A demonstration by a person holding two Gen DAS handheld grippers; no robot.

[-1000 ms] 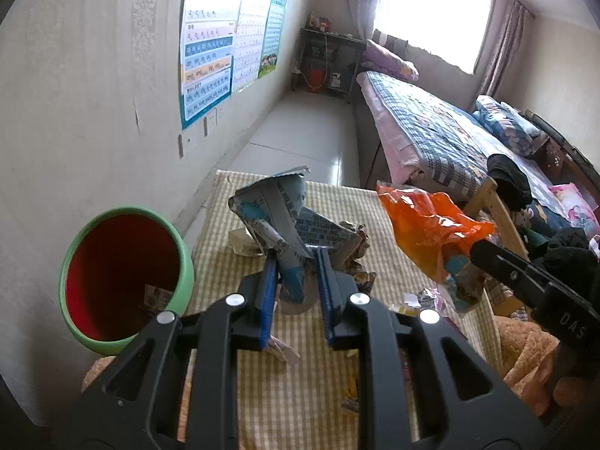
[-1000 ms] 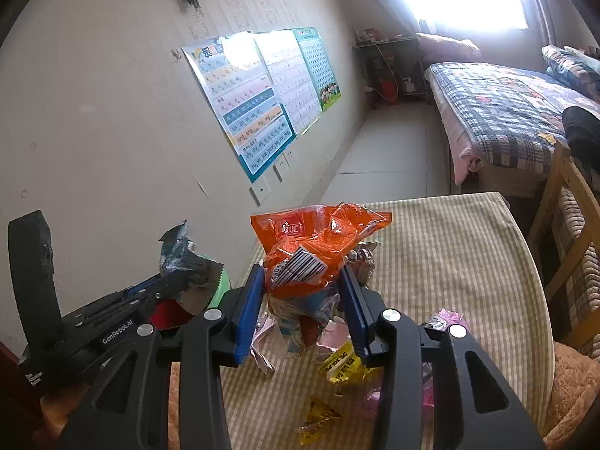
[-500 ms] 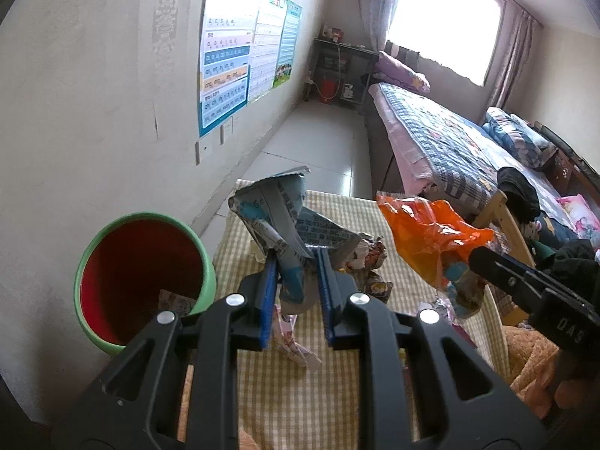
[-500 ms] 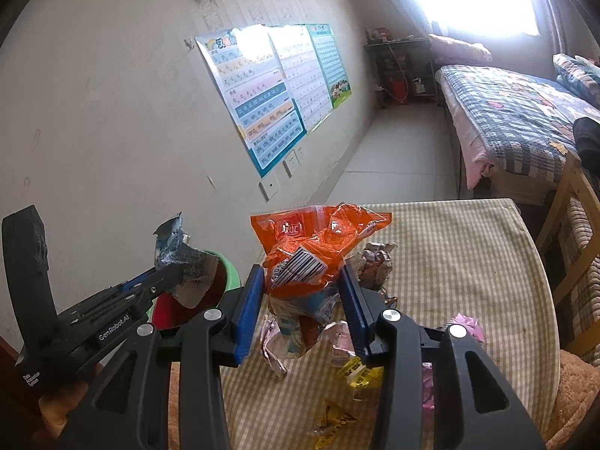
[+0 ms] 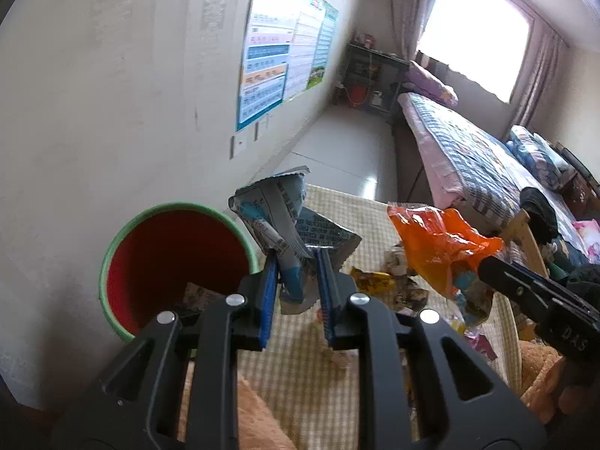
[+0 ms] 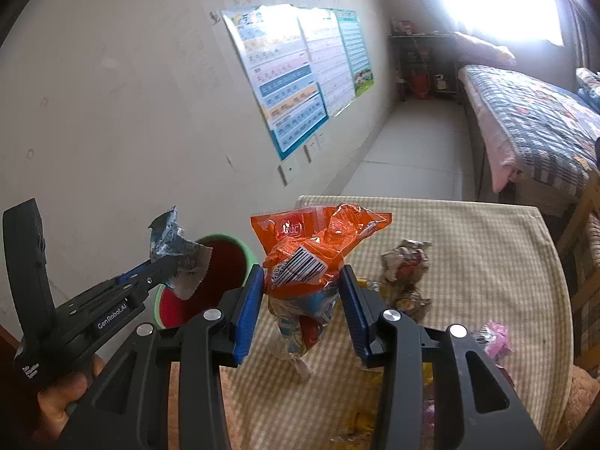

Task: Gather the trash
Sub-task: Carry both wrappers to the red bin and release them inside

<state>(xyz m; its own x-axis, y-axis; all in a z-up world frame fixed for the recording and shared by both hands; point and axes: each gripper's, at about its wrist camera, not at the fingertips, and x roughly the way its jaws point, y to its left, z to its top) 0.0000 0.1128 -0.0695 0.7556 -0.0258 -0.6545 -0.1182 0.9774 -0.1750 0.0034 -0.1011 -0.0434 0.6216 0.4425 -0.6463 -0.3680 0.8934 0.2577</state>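
Currently, the left gripper (image 5: 296,262) is pinching a crumpled blue-and-silver wrapper (image 5: 288,225) between its blue pads; the wrapper stands up out of the jaws and fans out above them. In the right wrist view the same left gripper (image 6: 170,262) shows at the left, with the wrapper (image 6: 176,251) poised in front of the bin's mouth.

The right gripper (image 6: 300,281) is clamped on an orange snack bag (image 6: 315,247). The bag bulges between the two blue pads, its barcode panel faces the camera, and a clear lower portion hangs below the jaws. In the left wrist view the orange snack bag (image 5: 438,247) appears to the right of the wrapper, with the right gripper (image 5: 487,262) reaching in from the right edge.

A round bin (image 5: 112,262) with a green rim and red interior stands at the left, just beside the table and close to the wall. One piece of printed paper (image 5: 195,292) lies inside it. From the right wrist view the bin (image 6: 247,255) is partly hidden behind the left gripper and the wrapper.

The table carries a checked beige cloth (image 6: 468,247). Loose litter remains on it: a crumpled silver-and-red wrapper (image 6: 405,258) near the middle, a pink scrap (image 6: 495,333) at the near right, and yellow wrappers (image 5: 371,281) below the orange bag.

Charts (image 6: 300,86) hang on the left wall. A bed with a plaid cover (image 6: 532,116) occupies the far right, under a bright window (image 5: 476,30).
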